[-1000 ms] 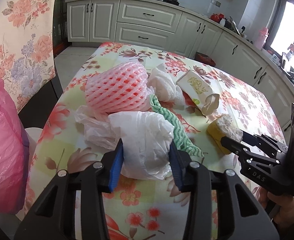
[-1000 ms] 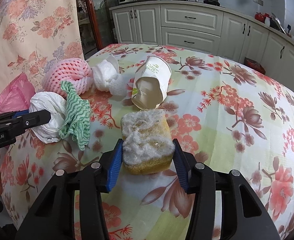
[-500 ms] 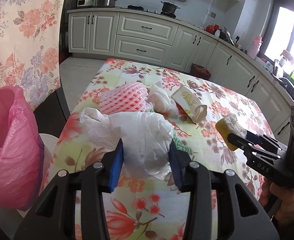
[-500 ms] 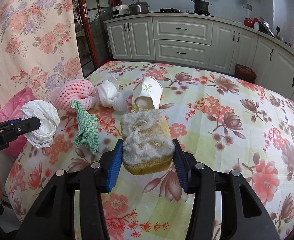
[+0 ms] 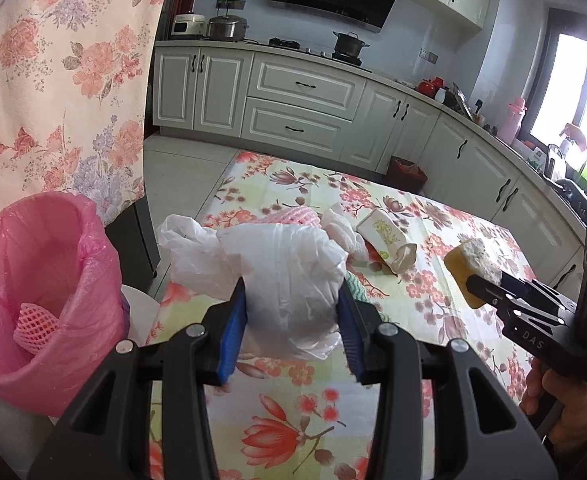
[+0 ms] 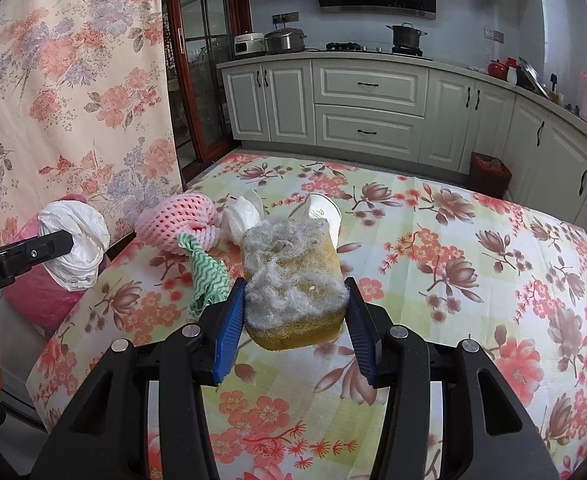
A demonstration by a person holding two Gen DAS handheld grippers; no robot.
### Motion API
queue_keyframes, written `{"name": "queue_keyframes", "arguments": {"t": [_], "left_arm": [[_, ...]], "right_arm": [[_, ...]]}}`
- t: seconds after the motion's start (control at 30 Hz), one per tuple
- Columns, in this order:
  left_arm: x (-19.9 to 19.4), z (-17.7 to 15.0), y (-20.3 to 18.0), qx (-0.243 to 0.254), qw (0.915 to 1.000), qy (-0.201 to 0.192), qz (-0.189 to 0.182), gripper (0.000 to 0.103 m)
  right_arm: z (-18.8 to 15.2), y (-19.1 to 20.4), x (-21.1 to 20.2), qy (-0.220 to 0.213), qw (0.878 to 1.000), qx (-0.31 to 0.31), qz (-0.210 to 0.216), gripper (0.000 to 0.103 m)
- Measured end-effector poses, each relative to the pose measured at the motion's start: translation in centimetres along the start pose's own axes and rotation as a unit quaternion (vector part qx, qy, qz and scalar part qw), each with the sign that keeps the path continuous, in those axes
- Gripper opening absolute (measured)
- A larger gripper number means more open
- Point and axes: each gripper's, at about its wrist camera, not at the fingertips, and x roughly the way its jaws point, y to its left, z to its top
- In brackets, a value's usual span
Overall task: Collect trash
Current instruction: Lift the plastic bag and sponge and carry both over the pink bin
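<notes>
1. The left gripper (image 5: pixel 291 320) pinches a crumpled white plastic bag (image 5: pixel 285 272) between its blue pads, held clear above the floral tablecloth (image 5: pixel 433 216).
2. The right gripper (image 6: pixel 293 320) is clamped on a worn yellow sponge (image 6: pixel 293 280) with a grey scouring face, also lifted off the table.
3. The step in hand appears to be the carry: both pieces are raised, neither yet dropped.
4. The pink-lined trash bin (image 5: pixel 33 280) stands beside the table's left edge, a pink foam net (image 5: pixel 33 320) already inside.
5. The next move likely calls for swinging the bag over the bin's mouth before spreading the jaws.
6. A foam fruit net (image 6: pixel 177 220), tissue (image 6: pixel 241 216), green cloth (image 6: pixel 207 276) and paper cup (image 6: pixel 325 212) await on the table.
</notes>
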Motion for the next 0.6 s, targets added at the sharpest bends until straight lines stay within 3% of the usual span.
{"name": "queue_keyframes", "arguments": {"t": [0.6], "left_arm": [[-6.3, 1.8, 7.6, -0.036, 0.9961, -0.056, 0.057, 0.041]], "right_arm": [[4.1, 6.1, -0.2, -0.030, 0.998, -0.035, 0.042, 0.046]]}}
